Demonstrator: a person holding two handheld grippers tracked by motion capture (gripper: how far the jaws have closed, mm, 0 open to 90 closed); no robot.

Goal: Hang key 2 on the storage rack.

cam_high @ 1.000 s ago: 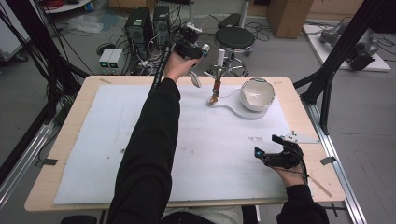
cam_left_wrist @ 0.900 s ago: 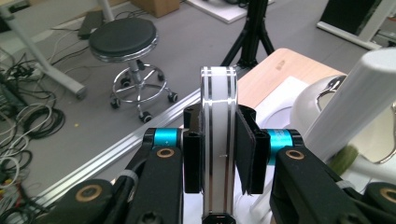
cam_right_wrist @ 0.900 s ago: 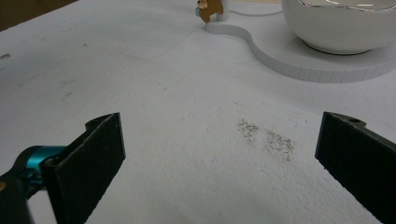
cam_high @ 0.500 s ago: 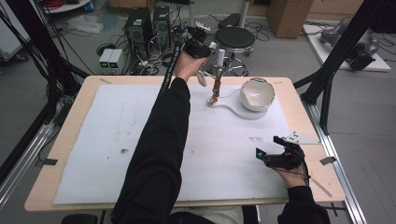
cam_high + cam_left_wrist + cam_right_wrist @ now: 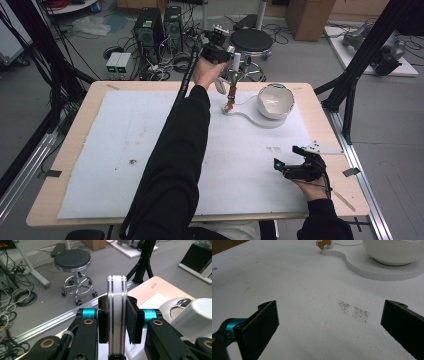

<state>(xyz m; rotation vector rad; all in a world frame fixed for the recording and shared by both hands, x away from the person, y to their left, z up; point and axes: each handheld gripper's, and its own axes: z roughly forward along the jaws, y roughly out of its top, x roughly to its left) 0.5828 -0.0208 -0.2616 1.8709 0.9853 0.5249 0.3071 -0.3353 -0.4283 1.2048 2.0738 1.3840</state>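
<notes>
My left gripper (image 5: 117, 307) is shut on an upright white flat bar with silver stripes (image 5: 116, 290), which stands between the two pads. In the high view this gripper (image 5: 218, 52) is held over the table's far edge, just left of a thin stand with a white cap (image 5: 235, 54) and a brown piece (image 5: 230, 103) at its foot. The cap (image 5: 197, 312) looms close at the right of the left gripper view. A white bowl (image 5: 274, 100) sits on a curved white base (image 5: 250, 118). My right gripper (image 5: 286, 156) rests open near the table's front right, its jaws (image 5: 329, 325) wide with nothing between them.
A white sheet (image 5: 125, 140) covers the wooden table (image 5: 320, 107). A patch of grey specks (image 5: 353, 311) lies just ahead of the right gripper. Behind the table stand a black stool (image 5: 251, 40), computer cases (image 5: 159, 25) and loose cables. Black frame legs (image 5: 350, 95) rise at the right.
The left hand has drifted a little to the right along the far edge, closer to the stand, with the bar still held. The right gripper has stayed put.
</notes>
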